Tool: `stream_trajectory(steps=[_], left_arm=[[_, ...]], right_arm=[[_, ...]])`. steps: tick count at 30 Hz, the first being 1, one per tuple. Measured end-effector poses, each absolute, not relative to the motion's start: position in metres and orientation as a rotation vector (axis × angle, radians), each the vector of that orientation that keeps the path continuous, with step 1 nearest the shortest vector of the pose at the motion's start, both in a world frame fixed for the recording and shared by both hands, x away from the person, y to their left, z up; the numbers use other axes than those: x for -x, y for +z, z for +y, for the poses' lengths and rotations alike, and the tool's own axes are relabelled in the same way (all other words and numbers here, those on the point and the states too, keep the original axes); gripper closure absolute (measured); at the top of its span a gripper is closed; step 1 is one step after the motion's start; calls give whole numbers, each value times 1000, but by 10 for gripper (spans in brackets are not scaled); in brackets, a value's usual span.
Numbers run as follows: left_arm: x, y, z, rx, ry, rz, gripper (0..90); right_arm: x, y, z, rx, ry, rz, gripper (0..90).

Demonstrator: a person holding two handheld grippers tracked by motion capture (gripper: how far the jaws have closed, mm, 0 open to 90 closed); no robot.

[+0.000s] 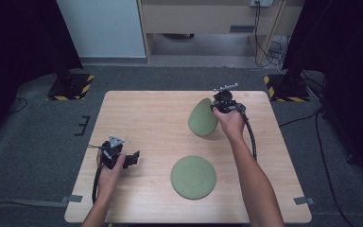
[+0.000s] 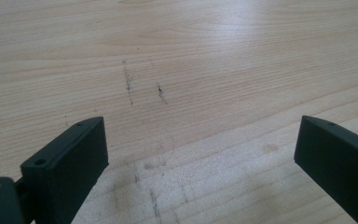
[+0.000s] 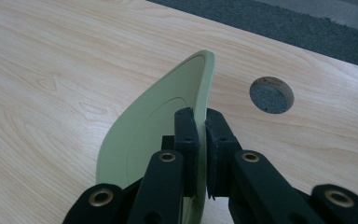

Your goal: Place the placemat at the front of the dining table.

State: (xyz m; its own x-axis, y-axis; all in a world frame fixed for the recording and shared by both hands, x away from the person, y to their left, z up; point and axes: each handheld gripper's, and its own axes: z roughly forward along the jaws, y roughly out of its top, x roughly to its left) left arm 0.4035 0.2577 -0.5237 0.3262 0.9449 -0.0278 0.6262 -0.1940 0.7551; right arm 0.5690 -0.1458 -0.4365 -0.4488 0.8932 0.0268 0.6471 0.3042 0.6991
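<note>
A green plate (image 1: 203, 117) is held tilted on edge above the far right part of the wooden table (image 1: 137, 113). My right gripper (image 1: 216, 107) is shut on its rim; in the right gripper view the two black jaws pinch the rim of the plate (image 3: 158, 116), with my right gripper (image 3: 201, 123) clamped on it. A second green plate (image 1: 193, 177) lies flat near the table's front middle. My left gripper (image 1: 133, 159) rests low at the front left, jaws wide apart. In the left gripper view, bare wood lies between the open fingers (image 2: 70, 158) of my left gripper (image 2: 200, 144).
A round cable hole (image 3: 271, 94) in the table (image 3: 51, 70) sits just beyond the held plate. Dark carpet surrounds the table, with stand bases marked in yellow and black (image 1: 71, 86) at the far corners. Each gripper trails a black cable (image 1: 251, 137).
</note>
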Motion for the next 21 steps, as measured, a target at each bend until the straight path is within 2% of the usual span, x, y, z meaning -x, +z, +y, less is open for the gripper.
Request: stream_trajectory(steps=[21], left_arm=[[-404,-524,254,-1923,578,1364,21]], right_arm=[[-576,-469,-168,-1471,885,2215,854]])
